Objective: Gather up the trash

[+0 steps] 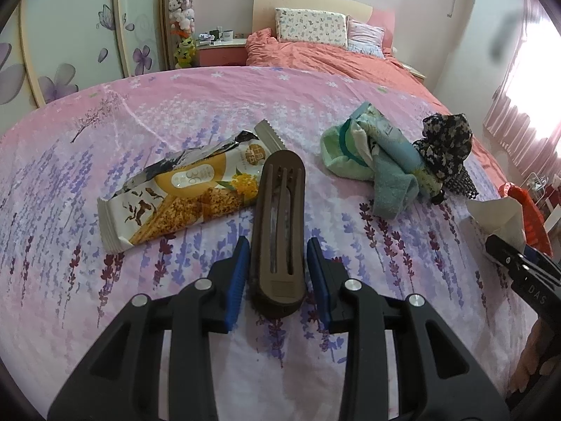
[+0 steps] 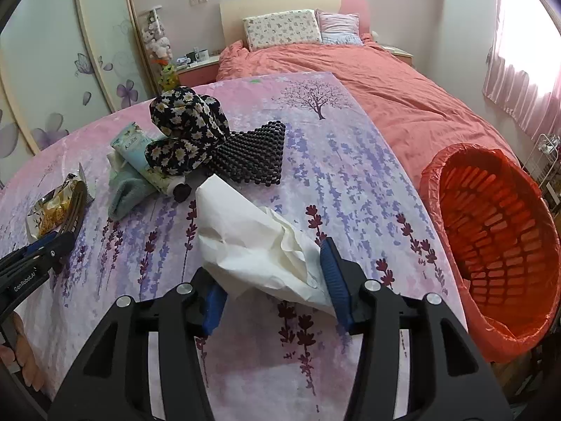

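Observation:
My left gripper [image 1: 277, 263] is open, its blue pads on either side of a brown hair clip [image 1: 278, 235] that lies on the pink flowered sheet, with gaps on both sides. An empty snack wrapper [image 1: 182, 196] lies just left of the clip. My right gripper [image 2: 273, 280] is open around a crumpled white paper [image 2: 252, 235]; the jaws are wide and the paper lies loosely between them. An orange basket lined with a red bag [image 2: 498, 242] stands at the right edge of the sheet.
A teal sock and cream tube [image 1: 382, 161], a floral fabric piece [image 2: 186, 129] and a black beaded mat [image 2: 256, 154] lie in a heap at the middle. A bed with an orange duvet [image 2: 385, 84] lies behind. Wardrobe doors stand at the left.

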The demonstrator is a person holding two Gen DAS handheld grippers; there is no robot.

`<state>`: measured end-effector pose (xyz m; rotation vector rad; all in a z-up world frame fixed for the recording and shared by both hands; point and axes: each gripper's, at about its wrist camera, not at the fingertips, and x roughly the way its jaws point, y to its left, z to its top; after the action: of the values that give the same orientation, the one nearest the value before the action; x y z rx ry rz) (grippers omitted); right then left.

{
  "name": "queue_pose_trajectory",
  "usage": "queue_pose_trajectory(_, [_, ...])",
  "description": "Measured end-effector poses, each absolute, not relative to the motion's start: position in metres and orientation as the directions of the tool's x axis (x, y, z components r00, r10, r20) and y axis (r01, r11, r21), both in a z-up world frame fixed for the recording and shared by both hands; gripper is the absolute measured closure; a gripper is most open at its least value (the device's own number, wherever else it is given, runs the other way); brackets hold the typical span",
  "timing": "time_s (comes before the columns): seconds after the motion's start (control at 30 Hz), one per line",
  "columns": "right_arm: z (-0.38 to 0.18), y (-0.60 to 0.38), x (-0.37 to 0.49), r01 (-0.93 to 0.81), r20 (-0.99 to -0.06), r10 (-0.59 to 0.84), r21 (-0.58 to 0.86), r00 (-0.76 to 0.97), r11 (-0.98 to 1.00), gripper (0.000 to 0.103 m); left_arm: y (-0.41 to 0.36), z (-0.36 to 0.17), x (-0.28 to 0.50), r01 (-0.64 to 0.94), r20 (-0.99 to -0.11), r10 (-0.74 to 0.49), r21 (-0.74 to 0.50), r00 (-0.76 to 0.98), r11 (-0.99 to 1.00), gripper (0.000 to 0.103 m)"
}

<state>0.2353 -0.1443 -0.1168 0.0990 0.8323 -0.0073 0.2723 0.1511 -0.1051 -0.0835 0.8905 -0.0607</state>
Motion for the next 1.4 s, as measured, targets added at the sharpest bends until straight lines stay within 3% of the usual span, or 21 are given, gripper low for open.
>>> queue_pose_trajectory(0.77, [-0.116,-0.155,0.232,0.031,-0.731,0.072,0.126,0.678,0.992,0.051,0.129,-0.104,0.274,0.034,-0.783,-0.024,-0.004,0.621,0.999,0.065])
queue_pose_trajectory(0.9, [-0.115,-0.163,0.23,0.028,-0.737,0.09,0.147,0.67,0.989,0.05,0.117,-0.105,0.273,0.061,-0.782,-0.01,0.036,0.624,0.998,0.069])
queue_pose_trajectory(1.13, [-0.107,-0.171,0.221,0.008,-0.698,0.156,0.226,0.699,0.974,0.063,0.104,-0.104,0.27,0.106,-0.775,-0.011,0.072,0.632,0.992,0.071])
queue_pose_trajectory(1.4, [-0.086,-0.187,0.206,0.01,-0.653,0.225,0.335,0.723,0.942,0.064,0.098,-0.089,0.251,0.128,-0.751,-0.045,0.053,0.658,0.99,0.071])
